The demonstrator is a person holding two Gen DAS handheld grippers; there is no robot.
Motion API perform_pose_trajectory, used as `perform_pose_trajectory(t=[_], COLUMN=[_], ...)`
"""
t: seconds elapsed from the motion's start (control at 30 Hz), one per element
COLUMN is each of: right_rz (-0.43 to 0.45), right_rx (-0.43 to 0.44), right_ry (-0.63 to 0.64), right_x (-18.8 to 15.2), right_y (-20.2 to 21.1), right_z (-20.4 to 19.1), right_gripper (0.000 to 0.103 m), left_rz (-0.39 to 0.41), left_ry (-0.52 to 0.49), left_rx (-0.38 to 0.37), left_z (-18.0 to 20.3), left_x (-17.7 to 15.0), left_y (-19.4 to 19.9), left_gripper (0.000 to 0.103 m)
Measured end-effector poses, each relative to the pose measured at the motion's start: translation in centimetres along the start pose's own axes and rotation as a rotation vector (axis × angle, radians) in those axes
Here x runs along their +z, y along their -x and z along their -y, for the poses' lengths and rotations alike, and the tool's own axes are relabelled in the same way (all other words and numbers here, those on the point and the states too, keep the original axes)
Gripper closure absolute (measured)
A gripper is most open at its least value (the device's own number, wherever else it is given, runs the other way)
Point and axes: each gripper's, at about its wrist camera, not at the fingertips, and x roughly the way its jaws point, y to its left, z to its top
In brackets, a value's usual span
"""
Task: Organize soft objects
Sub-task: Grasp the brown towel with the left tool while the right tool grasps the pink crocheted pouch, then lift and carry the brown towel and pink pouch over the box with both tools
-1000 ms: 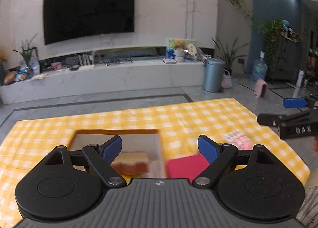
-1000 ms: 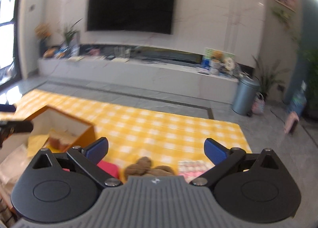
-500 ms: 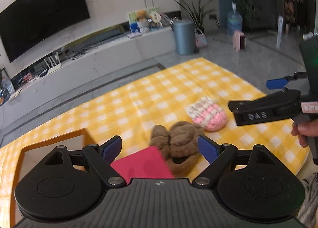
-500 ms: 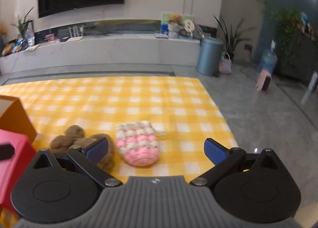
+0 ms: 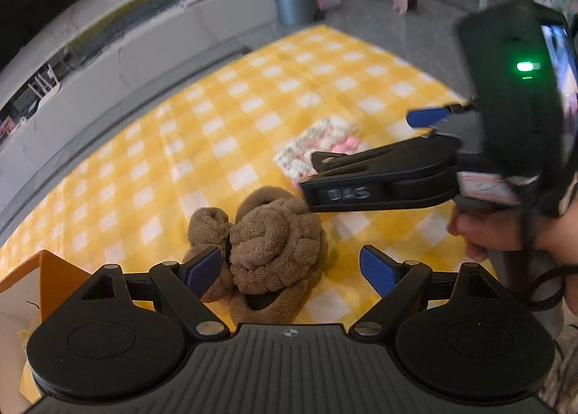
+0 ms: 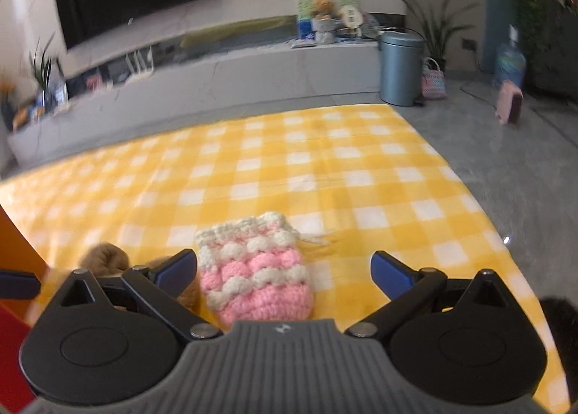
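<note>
Left gripper [image 5: 292, 267], fingers wide, frames the brown plush toy [image 5: 269, 248]; only the right gripper [image 6: 284, 269], equally wide, fully shows the crocheted pouch [image 6: 254, 269].

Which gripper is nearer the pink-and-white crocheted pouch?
Right. The right gripper is open with the pink-and-white crocheted pouch between its fingers; the left gripper is open around the brown plush slipper beside it.

The left hand-held gripper [image 5: 290, 267] hangs with fingers spread wide just above the brown plush toy [image 5: 269, 251]. The right hand-held gripper [image 6: 285, 269] is likewise spread, beyond that toy, gripped by the person's right hand [image 5: 505, 229].
</note>
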Motion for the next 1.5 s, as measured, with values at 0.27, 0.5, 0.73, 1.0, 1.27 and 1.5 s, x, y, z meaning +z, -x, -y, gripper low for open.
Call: perform_pose_trajectory(t=[0.27,0.5,0.73,1.0,1.27,1.5], right_rz=[-0.039,-0.084,-0.097,-0.115,-0.13,-0.19], right_rx=[0.038,0.1,0.088,0.063,0.044,0.036], right_ry=[0.04,-0.028,0.043,0.182,0.185,0.044], right_x=[0.5,0.1,-0.1,-0.7,-0.4,-0.5], right_y=[-4.1,-6.2,-6.5,-5.6,-4.2,-2.5], right_z=[-0.4,-0.1,-1.1,-1.5,-1.0,1.0], right_gripper=[0.003,0.002,0.002,0.025,0.04,0.04], left_rz=[-0.084,-0.15,-0.152,-0.078,-0.078,-0.051], left_ry=[-0.041,-0.053,-0.158,-0.163,-0.089,-0.006], left_rx=[0.089,0.138,0.219,0.233,0.071,-0.059], left_z=[1.0,1.7,3.2,3.8,1.6,0.8], left_x=[1.5,2.0,1.7,1.2,2.0,1.2], left_y=[-3.1,-5.7,-7.2,-6.7,-3.7,-0.8], left_gripper=[0.002,0.002,0.0,0.011,0.047,0.051])
